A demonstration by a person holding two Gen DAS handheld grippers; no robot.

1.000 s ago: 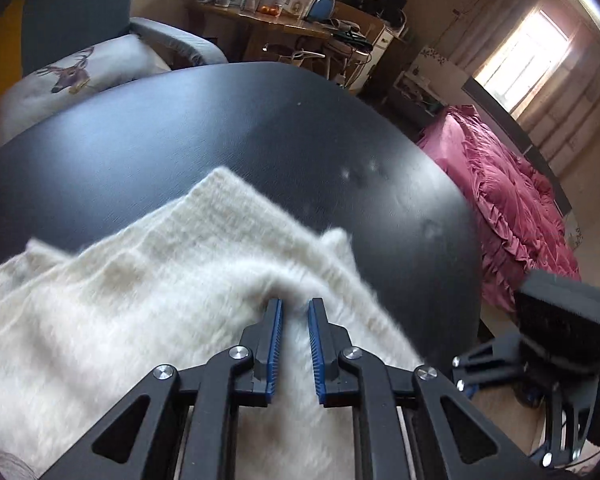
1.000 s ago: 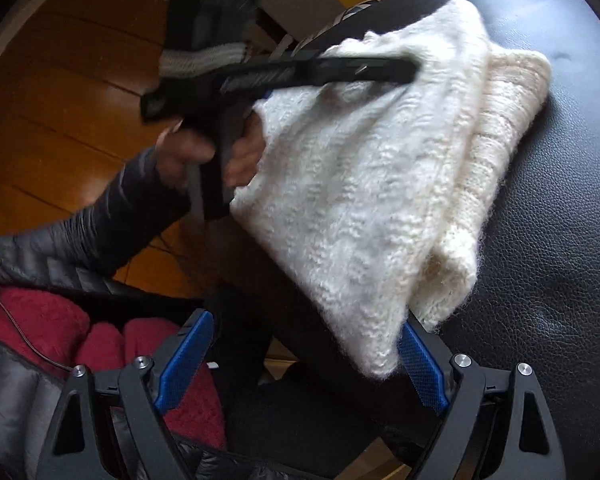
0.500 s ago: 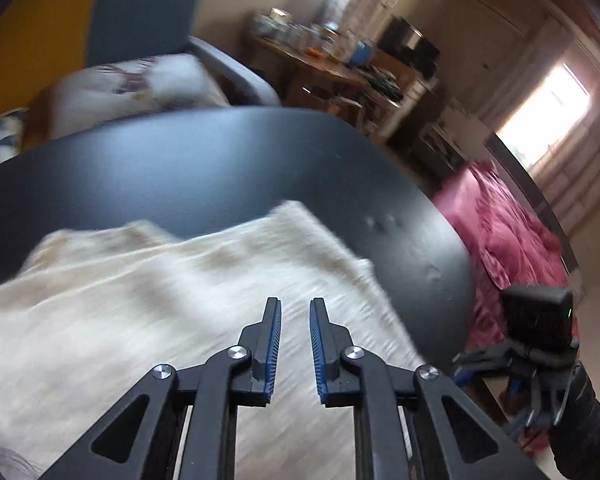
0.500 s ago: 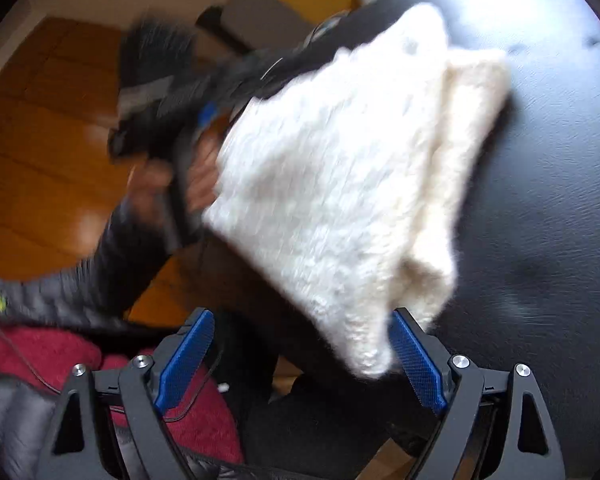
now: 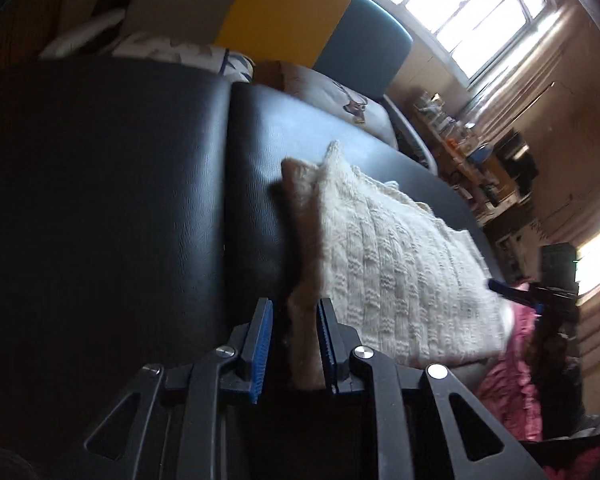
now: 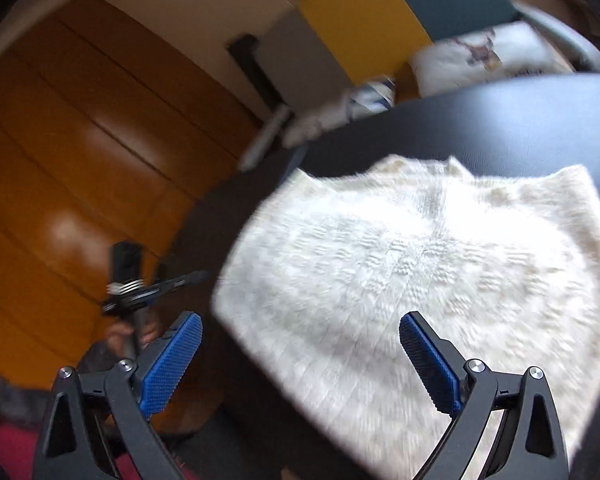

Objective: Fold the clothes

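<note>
Over the black table (image 5: 140,200), both grippers' jaws gape around the white sweater's (image 5: 400,264) edges, unclamped.

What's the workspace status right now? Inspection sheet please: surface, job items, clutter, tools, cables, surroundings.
Surface: black leather-look table, a seam running across it.
Job's things: one cream knit sweater, folded, lying on the table near its edge.
Clutter: nothing seen on the table apart from the sweater.
Grippers: left tool has its fingers slightly apart at the sweater's folded edge, a fold between them; whether they pinch it cannot be told. Right tool is wide open, above the sweater's near edge, holding nothing.
Cables: nothing seen.
Surroundings: cushion with deer print on a chair behind the table, windows, pink bedding, wooden floor.
</note>
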